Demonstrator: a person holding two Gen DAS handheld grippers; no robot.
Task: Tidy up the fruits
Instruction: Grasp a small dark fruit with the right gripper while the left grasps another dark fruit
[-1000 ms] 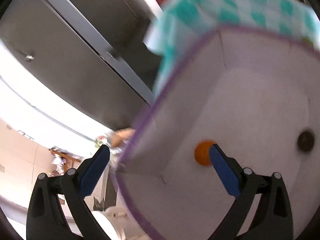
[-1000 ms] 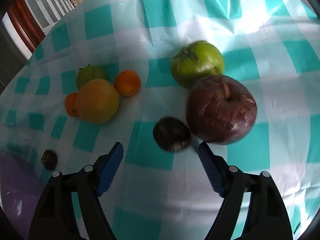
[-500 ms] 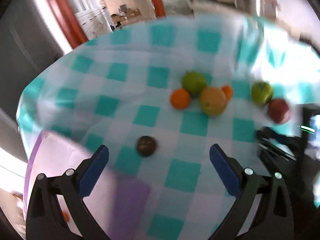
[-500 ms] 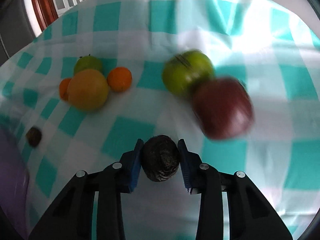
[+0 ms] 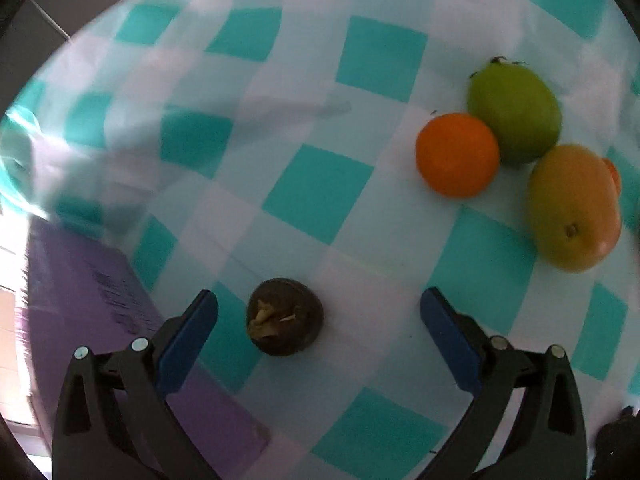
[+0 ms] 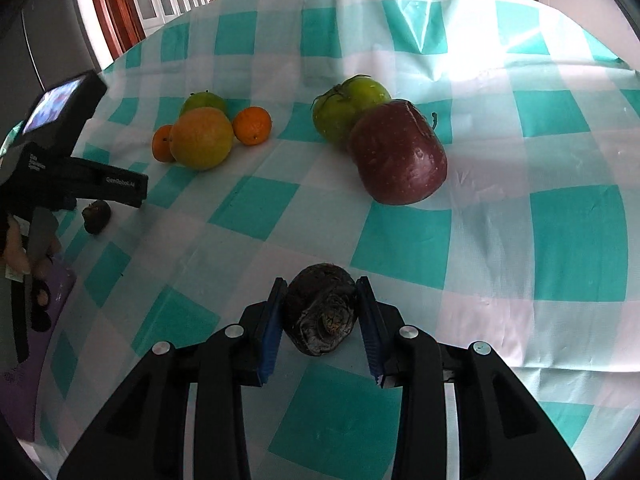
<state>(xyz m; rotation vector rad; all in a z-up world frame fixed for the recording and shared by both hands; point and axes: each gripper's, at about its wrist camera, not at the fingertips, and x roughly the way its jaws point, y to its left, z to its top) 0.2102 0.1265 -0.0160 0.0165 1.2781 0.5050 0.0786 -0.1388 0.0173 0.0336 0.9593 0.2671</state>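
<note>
Swung from the purple box (image 5: 100, 300) over to the checked surface (image 5: 312, 196), left gripper (image 5: 318, 320) wide open around a dark fruit (image 5: 285, 328), right gripper (image 6: 322, 316) clamped on another dark wrinkled fruit (image 6: 322, 314) above the cloth.

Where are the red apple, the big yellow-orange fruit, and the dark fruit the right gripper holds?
red apple (image 6: 400, 156), right wrist view, front skin.
big yellow-orange fruit (image 6: 202, 138), right wrist view, middle.
dark fruit (image 6: 322, 312), right wrist view, wrinkled face.
</note>
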